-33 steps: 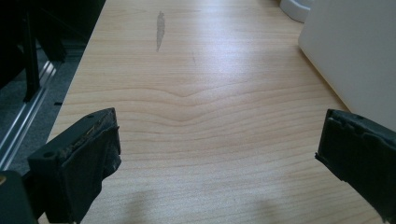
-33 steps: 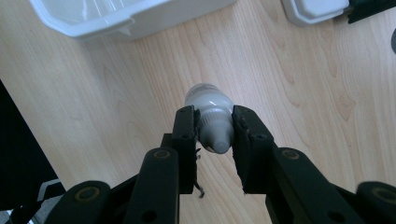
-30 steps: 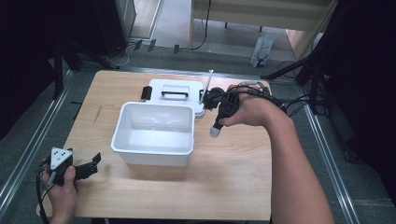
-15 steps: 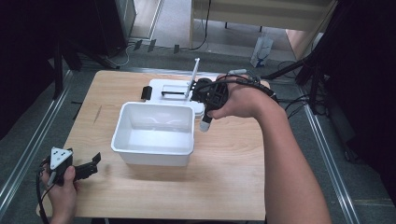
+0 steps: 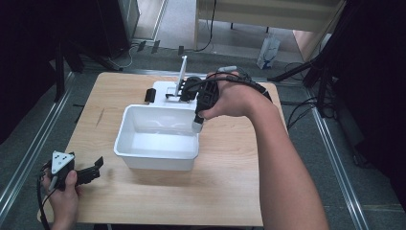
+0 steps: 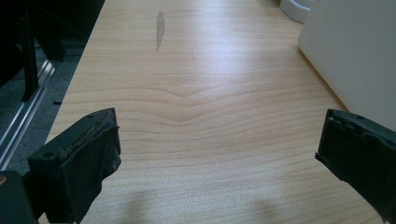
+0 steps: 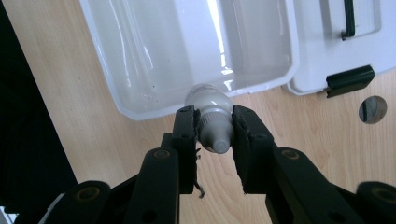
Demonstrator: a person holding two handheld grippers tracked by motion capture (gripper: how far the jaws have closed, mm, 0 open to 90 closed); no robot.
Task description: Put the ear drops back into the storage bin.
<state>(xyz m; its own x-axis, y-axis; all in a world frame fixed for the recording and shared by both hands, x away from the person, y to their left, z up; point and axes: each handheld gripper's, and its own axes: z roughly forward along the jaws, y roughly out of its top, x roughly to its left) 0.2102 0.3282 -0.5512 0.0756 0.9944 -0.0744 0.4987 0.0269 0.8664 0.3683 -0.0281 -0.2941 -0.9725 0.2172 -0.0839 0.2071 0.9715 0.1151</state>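
Now the right gripper [image 7: 214, 128] squeezes a little white bottle [image 7: 212, 114] over the white tub's [image 5: 143, 160] edge. Meanwhile the left gripper's [image 6: 219, 154] jaws sit wide apart, holding nothing, low over the wooden table [image 6: 205, 84].

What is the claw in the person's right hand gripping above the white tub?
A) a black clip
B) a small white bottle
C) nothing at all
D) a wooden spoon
B: the right claw is clamped on a small white bottle that hangs over the rim of the white tub.
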